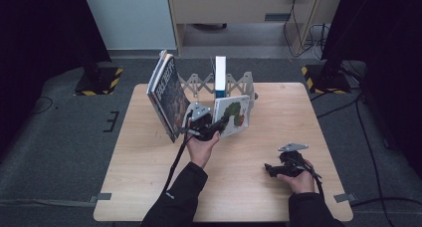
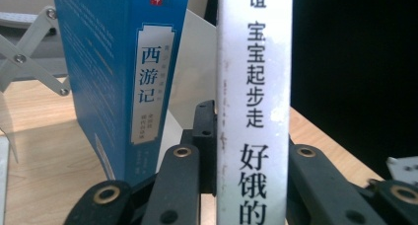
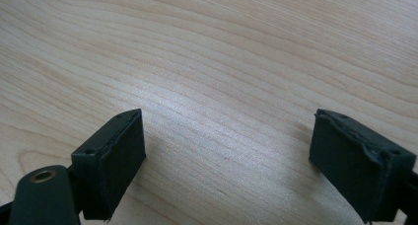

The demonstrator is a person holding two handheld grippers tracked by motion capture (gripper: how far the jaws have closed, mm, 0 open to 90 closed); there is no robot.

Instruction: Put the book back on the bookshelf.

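Observation:
A thin white picture book (image 1: 234,115) with a green caterpillar on its cover stands tilted near the table's middle, with my left gripper (image 1: 217,126) shut on its lower edge. In the left gripper view the book's white spine (image 2: 254,87) with black characters runs up between the jaws of the left gripper (image 2: 251,148). A blue-and-white book (image 1: 219,76) (image 2: 118,72) stands upright in the grey scissor-type rack (image 1: 239,82) (image 2: 29,57) just behind. My right gripper (image 1: 269,169) (image 3: 226,161) rests low over bare wood at the front right, open, with nothing between its jaws.
Two large books (image 1: 166,95) lean together at the rack's left end, close to my left hand. The wooden table (image 1: 278,122) has free surface to the right and front. Black-and-yellow stand bases (image 1: 99,80) sit on the floor beyond the table's corners.

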